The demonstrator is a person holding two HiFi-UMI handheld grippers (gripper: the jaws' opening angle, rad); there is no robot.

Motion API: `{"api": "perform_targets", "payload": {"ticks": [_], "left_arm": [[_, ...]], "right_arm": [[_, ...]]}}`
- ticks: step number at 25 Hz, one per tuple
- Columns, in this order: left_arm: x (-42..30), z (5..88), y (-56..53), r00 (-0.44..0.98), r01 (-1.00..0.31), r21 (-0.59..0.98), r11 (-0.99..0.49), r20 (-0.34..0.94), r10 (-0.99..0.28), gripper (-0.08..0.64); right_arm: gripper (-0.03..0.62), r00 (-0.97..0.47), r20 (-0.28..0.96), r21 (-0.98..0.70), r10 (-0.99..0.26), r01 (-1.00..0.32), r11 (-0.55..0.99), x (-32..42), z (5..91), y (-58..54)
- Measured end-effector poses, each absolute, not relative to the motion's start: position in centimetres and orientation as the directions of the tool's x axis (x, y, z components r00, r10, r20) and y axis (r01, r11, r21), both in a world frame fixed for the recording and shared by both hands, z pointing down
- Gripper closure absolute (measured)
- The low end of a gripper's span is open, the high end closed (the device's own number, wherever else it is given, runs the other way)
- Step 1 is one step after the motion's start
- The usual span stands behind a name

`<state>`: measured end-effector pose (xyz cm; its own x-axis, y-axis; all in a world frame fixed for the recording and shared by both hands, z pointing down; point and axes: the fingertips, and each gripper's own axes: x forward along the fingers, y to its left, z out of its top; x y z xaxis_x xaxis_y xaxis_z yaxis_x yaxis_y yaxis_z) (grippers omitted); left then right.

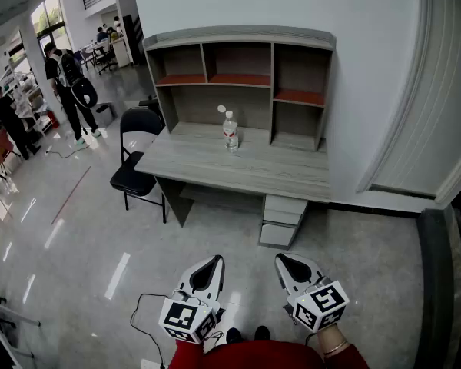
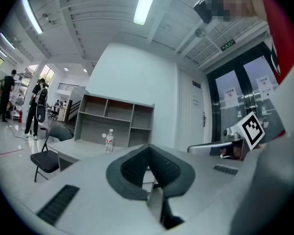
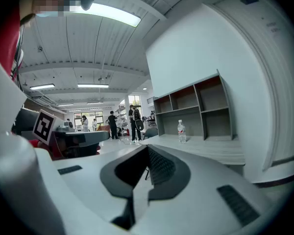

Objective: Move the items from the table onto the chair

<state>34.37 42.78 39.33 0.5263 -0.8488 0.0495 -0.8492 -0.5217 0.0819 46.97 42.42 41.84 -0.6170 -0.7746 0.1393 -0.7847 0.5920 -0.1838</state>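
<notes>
Head view: left hand-held gripper point(image 1: 214, 261), right hand-held gripper point(image 1: 283, 260) closed, empty, above open floor point(image 1: 215, 231).

Floor point(image 1: 215, 233) btwn here & the desk point(image 1: 253, 171) is wide open, just a cable point(image 1: 142, 314) lying low left. Desk top's free up front; shelf unit point(image 1: 242, 64) walls off the back, bottle point(image 1: 230, 131) standing near it. Chair point(image 1: 136, 177) at desk's left end, open from the left.
</notes>
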Motion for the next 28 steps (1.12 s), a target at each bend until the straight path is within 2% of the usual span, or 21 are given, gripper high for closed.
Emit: {"api": "perform_targets", "payload": {"ticks": [28], "left_arm": [[36.0,40.4,39.9,0.507,-0.861,0.089,-0.500,0.087,-0.857,0.552]], "right_arm": [[0.580,-0.628,0.167,-0.260,-0.760,-0.771,0.581,49.6,43.6,40.3]]}}
